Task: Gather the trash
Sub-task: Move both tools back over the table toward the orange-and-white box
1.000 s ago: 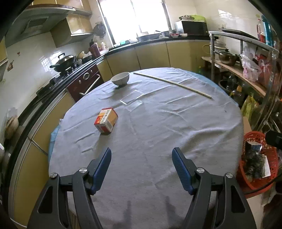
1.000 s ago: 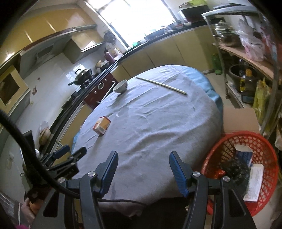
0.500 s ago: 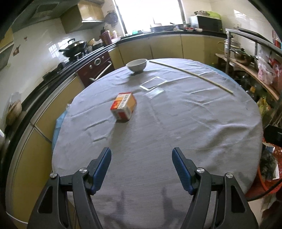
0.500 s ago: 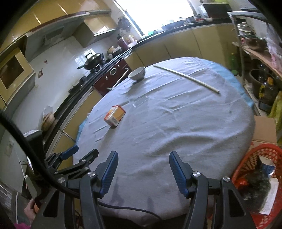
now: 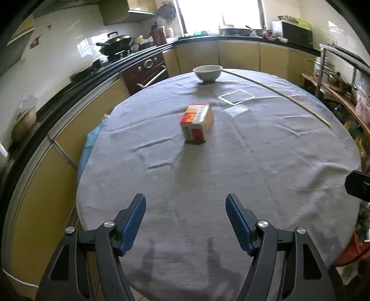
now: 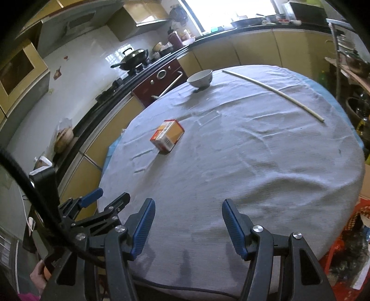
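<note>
Left wrist view looked over a round table [image 5: 266, 162] under a creased grey cloth [image 5: 231, 180], ringed by yellow kitchen cabinets [image 5: 238, 55], a dark oven [image 5: 148, 71] and a black wok [image 5: 115, 42] on the hob; a bright window [image 5: 217, 11] stood behind; a white bowl [image 5: 207, 72] sat at the far edge, what it held not visible; a long pale stick [image 5: 277, 93] lay across the far right; a small orange and white carton [image 5: 197, 121] lay on its side near the middle of the cloth, apart from the bowl; flat clear plastic pieces [image 5: 237, 97] lay just beyond it; a red basket [image 6: 346, 250] of rubbish stood low at the right of the table; the left gripper [image 5: 186, 220] hung over the near cloth, tilted down, jaws wide apart and holding nothing, well short of the carton; the right gripper [image 6: 188, 225] was likewise wide apart and empty
</note>
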Tool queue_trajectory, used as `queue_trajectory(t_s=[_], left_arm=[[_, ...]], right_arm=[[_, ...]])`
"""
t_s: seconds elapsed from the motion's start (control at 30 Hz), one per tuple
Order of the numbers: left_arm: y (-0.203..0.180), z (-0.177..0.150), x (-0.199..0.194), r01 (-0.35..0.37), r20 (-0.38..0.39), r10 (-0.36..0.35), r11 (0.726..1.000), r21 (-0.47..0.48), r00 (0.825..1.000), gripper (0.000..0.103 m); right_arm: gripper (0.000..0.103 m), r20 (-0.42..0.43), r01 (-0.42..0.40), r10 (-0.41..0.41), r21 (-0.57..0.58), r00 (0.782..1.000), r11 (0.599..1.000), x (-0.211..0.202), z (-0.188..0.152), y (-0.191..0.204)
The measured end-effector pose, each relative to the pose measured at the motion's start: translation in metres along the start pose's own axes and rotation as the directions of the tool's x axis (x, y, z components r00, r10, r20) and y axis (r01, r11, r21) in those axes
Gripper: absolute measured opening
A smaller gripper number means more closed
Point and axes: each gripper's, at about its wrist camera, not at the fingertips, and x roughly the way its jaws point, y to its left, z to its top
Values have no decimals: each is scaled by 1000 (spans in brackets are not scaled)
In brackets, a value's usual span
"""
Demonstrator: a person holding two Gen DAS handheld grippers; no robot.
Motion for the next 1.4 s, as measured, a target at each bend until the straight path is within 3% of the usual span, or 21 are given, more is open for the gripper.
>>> queue_trajectory(t_s=[0.73, 1.07, 1.4], left_arm=[[50, -2, 32, -48, -69, 42, 995, -82, 997, 72], [55, 5, 53, -55, -105, 48, 996, -67, 993, 72], [67, 25, 74, -75, -113, 69, 996, -51, 991, 72]], right_arm=[[64, -57, -39, 36, -64, 998, 997, 50, 32, 38], [64, -81, -21, 16, -51, 997, 998, 73, 44, 31], [64, -73, 27, -30, -39, 997, 999, 102, 80, 8]])
